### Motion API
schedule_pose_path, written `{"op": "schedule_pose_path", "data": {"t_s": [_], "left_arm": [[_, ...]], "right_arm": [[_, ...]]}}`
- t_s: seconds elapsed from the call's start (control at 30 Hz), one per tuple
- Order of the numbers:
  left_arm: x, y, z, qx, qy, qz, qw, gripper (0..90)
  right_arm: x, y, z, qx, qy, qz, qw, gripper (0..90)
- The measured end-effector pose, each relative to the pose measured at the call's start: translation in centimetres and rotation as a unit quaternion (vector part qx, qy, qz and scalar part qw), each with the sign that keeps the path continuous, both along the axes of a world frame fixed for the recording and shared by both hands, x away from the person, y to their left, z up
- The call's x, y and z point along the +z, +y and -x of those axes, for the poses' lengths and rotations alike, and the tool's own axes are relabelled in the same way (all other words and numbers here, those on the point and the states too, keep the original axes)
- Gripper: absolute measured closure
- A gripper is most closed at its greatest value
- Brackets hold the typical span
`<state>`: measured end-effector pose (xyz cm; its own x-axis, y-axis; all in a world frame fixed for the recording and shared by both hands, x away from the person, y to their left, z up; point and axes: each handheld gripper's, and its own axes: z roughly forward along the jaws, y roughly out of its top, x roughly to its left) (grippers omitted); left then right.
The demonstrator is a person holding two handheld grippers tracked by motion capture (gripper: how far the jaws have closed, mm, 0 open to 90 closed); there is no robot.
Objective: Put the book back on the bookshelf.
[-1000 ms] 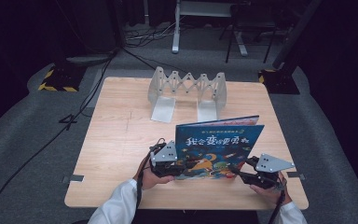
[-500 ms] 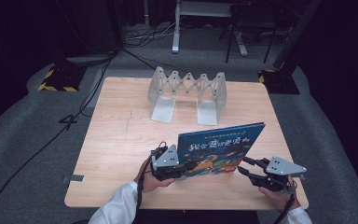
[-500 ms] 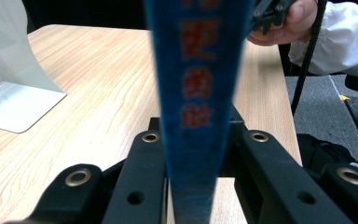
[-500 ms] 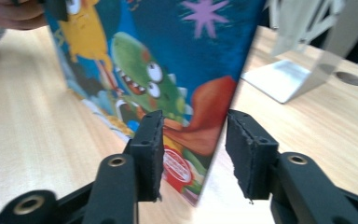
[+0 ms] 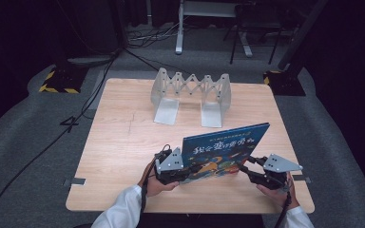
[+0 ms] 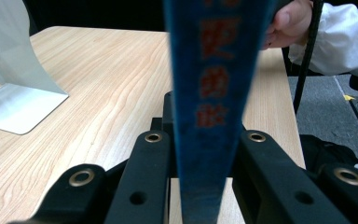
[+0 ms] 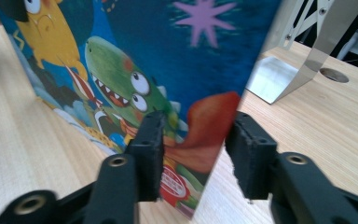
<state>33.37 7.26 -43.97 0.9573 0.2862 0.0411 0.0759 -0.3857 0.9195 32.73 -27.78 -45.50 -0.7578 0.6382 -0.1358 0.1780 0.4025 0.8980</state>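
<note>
The worktop (image 5: 123,142), a pale wooden square on a grey carpeted floor (image 5: 28,142), carried everything else. At its far side stood an expandable metal book rack (image 5: 191,95), its zigzag lattice joining two upright ends whose flat feet rested on the wood. Nearer the person, a children's picture book (image 5: 225,149) with a blue cover stood tilted on its lower edge, well apart from the rack, its cover facing the person. The cover showed a green, toothy monster and a yellow creature in the right gripper view (image 7: 135,70), with a purple star above them.

The left gripper (image 5: 183,170) held the book at its left end. In the left gripper view the blue spine (image 6: 212,112) ran straight up between the two black jaws, which were clamped on it from both sides after closing down over the last moments. The person's other hand (image 6: 289,21) showed beyond the book, a white sleeve (image 6: 340,37) behind it.

The right gripper (image 5: 247,166) sat at the book's lower right corner. Its jaws stood apart, straddling that corner: the book's edge lay in the gap, near the one jaw on the cover side, while the other stood clear of it.
</note>
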Motion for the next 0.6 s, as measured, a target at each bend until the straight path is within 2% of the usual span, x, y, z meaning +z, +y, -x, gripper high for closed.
{"op": "schedule_pose_path", "data": {"t_s": [0.13,0.17,0.23,0.27,0.3,0.4,0.53,0.57,0.6], "left_arm": [[-0.2,0.1,-0.3,0.004,0.003,0.014,0.9999,79.9],[-0.3,0.2,-0.3,0.008,0.005,0.027,0.9996,79.7],[-0.5,0.4,-0.4,0.011,0.006,0.041,0.9991,79.4],[-0.5,0.5,-0.5,0.022,0.000,0.044,0.9988,78.0],[-0.5,0.5,-0.5,0.022,0.000,0.044,0.9988,77.4],[-0.1,0.6,-0.4,0.028,-0.004,0.073,0.9969,76.3],[0.2,0.5,-0.2,0.032,-0.015,0.067,0.9971,75.3],[0.3,0.5,-0.1,0.045,-0.022,0.070,0.9963,74.0],[0.5,0.6,0.0,0.047,-0.030,0.075,0.9956,69.8]], "right_arm": [[-0.1,0.1,-0.4,-0.005,0.009,-0.014,0.9999,57.9],[-0.1,0.1,-0.4,-0.005,0.010,-0.016,0.9998,58.5],[-0.1,0.1,-0.4,-0.006,0.009,-0.015,0.9998,59.4],[-0.1,0.2,-0.4,-0.008,0.007,-0.014,0.9999,60.4],[-0.1,0.2,-0.4,-0.008,0.007,-0.014,0.9999,60.4],[-0.2,0.3,-0.4,-0.005,0.005,-0.011,0.9999,62.2],[-0.2,0.3,-0.4,-0.003,0.005,-0.011,0.9999,62.4],[-0.2,0.3,-0.5,-0.002,0.006,-0.012,0.9999,62.6],[-0.2,0.3,-0.5,-0.003,0.007,-0.013,0.9999,63.0]]}}
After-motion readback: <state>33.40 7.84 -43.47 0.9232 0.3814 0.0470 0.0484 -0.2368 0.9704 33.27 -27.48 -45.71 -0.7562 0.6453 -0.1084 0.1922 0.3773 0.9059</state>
